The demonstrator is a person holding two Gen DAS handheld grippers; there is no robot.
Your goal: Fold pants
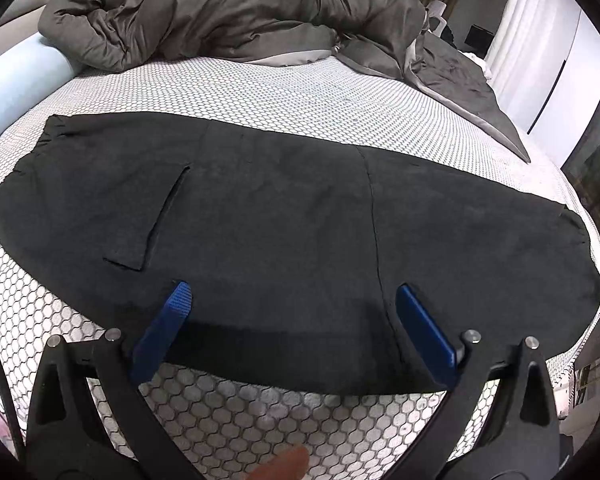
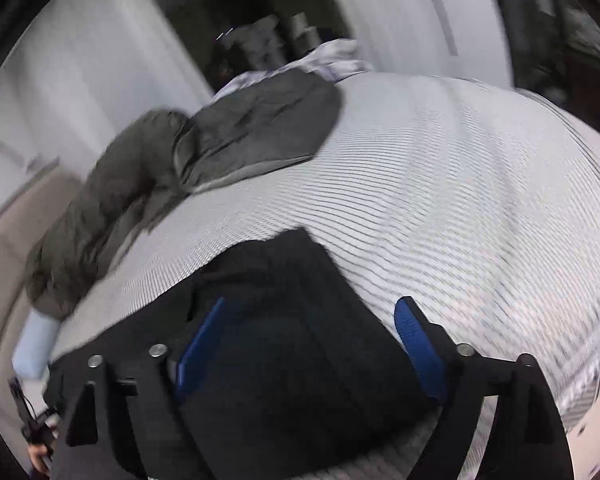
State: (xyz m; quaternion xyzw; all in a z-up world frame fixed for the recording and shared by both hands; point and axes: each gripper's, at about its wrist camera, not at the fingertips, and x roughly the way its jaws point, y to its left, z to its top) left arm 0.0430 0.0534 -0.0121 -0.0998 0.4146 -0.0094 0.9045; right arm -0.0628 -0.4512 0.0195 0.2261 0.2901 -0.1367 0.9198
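Two grippers' fingers apart over black pants [image 1: 280, 220], honeycomb-patterned mattress [image 1: 284, 96], rumpled grey duvet [image 1: 220, 8]

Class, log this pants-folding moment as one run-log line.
pants: flat on bed | left gripper: open, empty | right gripper: open, empty, above pants

Bedroom: bed [image 1: 300, 92], rumpled duvet [image 1: 220, 12].

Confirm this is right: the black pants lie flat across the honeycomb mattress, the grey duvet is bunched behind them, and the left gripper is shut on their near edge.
Not quite. The left gripper is open, gripping nothing, over the black pants, as the left wrist view shows.
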